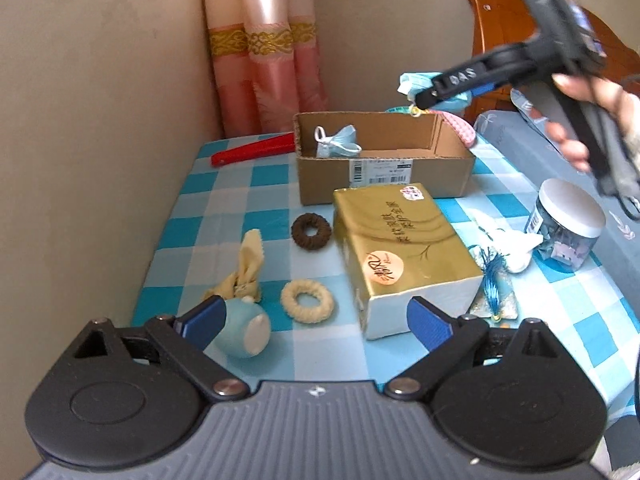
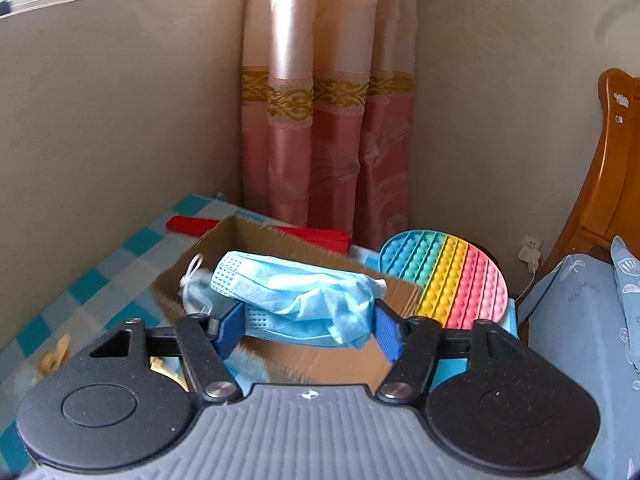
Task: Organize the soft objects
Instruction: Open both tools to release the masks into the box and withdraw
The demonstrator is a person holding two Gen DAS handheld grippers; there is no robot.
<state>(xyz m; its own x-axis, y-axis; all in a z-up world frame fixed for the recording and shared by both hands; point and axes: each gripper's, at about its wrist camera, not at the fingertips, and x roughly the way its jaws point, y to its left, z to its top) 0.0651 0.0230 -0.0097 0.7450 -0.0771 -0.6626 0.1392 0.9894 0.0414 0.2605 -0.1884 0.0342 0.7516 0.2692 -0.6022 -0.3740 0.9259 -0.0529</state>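
Right gripper (image 2: 308,330) had the mask (image 2: 296,300) draped between half-spread jaws over the box (image 2: 320,364) at the table's far edge; I figured it could snag. Left gripper (image 1: 316,320) was spread, empty.

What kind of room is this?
Probably a bedroom at home: a pink curtain hangs in the corner, a wooden headboard stands beside blue bedding, and a small table has a checked cloth.
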